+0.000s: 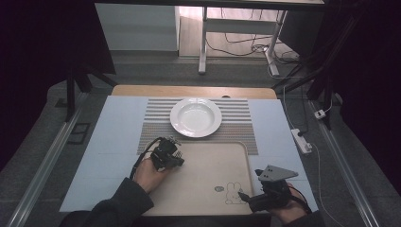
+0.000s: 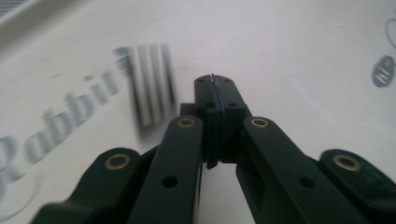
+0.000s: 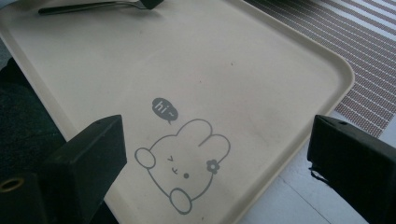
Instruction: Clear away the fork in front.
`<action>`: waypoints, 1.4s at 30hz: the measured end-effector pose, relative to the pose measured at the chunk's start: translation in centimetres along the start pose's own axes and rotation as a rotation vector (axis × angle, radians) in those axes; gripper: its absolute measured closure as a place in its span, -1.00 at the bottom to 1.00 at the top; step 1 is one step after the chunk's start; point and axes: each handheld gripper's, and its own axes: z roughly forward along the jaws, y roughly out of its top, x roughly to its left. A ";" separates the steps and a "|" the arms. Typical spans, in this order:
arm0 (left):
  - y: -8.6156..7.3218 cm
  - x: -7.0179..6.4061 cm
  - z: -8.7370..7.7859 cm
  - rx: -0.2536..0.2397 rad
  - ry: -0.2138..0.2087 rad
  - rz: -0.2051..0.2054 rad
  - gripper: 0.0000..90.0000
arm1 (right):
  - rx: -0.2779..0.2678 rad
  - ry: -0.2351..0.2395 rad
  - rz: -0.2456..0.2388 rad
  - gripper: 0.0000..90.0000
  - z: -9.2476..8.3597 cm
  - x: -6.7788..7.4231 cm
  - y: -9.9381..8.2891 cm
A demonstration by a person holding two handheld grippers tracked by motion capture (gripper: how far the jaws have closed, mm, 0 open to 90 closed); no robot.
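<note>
Right claw, nearest, at the beige tray's near right corner beside its rabbit print; jaws wide apart, nothing between; left claw over the tray's far left part, jaws pressed together, a thin edge showing in their seam, too small to identify; beyond, striped placemat bearing an empty white plate on the counter.

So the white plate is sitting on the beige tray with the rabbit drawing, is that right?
Not quite. The white plate sits on the striped mat just beyond the beige tray, not on the tray itself, as the high view shows. The rabbit drawing is indeed on the tray.
</note>
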 end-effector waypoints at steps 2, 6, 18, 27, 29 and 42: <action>0.0 -0.1 0.5 0.017 0.004 0.009 0.98 | 0.005 -0.002 -0.006 -0.89 0.0 0.0 0.0; -0.1 0.6 0.6 0.013 0.022 -0.009 0.98 | 0.003 -0.003 -0.009 -0.89 0.0 0.0 0.0; -1.3 3.9 -1.2 0.016 0.100 -0.140 0.98 | 0.009 -0.010 -0.017 -0.89 0.0 0.0 -0.1; -2.1 5.2 -2.0 0.020 0.134 -0.184 0.98 | 0.008 -0.013 -0.016 -0.89 0.1 -0.1 -0.1; -2.3 5.6 -2.2 0.021 0.136 -0.199 0.98 | 0.009 -0.011 -0.013 -0.89 0.1 -0.1 -0.2; -2.5 5.7 -3.0 -0.023 0.126 -0.174 0.83 | 0.009 -0.009 -0.003 -0.89 0.1 -0.2 -0.2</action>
